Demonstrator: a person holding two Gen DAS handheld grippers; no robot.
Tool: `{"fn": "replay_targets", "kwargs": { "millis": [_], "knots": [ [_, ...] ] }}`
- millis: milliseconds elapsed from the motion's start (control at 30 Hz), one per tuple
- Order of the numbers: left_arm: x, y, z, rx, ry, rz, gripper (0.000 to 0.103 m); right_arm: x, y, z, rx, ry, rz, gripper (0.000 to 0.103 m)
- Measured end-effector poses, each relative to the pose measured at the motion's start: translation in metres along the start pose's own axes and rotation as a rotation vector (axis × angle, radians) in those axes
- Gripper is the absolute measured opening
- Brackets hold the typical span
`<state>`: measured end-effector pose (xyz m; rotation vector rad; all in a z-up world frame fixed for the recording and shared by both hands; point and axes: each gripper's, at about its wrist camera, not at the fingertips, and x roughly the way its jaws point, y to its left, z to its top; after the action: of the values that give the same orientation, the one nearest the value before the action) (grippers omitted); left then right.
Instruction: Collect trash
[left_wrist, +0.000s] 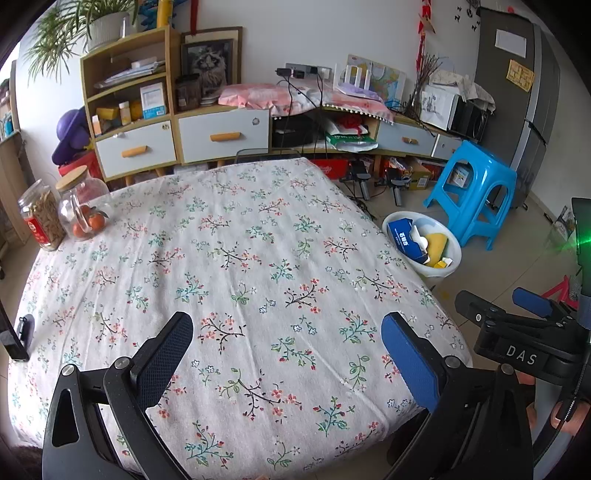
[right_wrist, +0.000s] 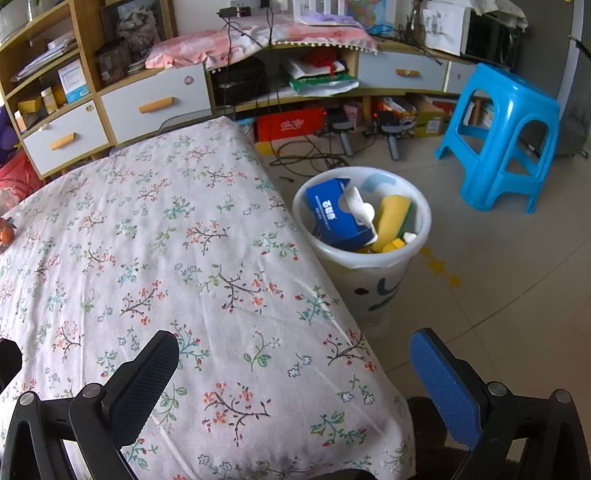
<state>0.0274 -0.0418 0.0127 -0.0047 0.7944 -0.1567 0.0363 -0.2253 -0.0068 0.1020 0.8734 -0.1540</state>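
**Bin loaded, both tools empty**

Your left gripper (left_wrist: 288, 354) and right gripper (right_wrist: 295, 373) gape wide, holding nothing. The trash sits in the bin (right_wrist: 421, 206) beside the table (right_wrist: 147, 240): a light, crushable tissue box (right_wrist: 332, 214) and a soft sponge (right_wrist: 393, 218); grip either across its flat sides.

A matt printed cloth (left_wrist: 236, 258) with fine creases covers the surface. The bin (right_wrist: 373, 273) is translucent, smooth plastic; in it lie a glossy blue cardboard box (right_wrist: 332, 214) and a porous yellow sponge (right_wrist: 391, 218). The stool (right_wrist: 506, 136) is shiny blue plastic. The floor (right_wrist: 509, 280) is glossy tile. Both jars (left_wrist: 79, 206) look like clear glass, one with a wooden lid (left_wrist: 72, 178). Each hand-held gripper (left_wrist: 288, 354) has matt black plastic arms and textured blue pads (left_wrist: 410, 365).
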Motion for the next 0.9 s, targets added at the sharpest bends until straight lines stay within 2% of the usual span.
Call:
{"fn": "replay_targets", "kwargs": {
  "millis": [900],
  "knots": [
    [0.0017,0.0032,-0.0024,-0.002,0.023,0.011,0.103,-0.0022,-0.0004,0.0002,-0.005,-0.008,0.0,0.103]
  ]
}}
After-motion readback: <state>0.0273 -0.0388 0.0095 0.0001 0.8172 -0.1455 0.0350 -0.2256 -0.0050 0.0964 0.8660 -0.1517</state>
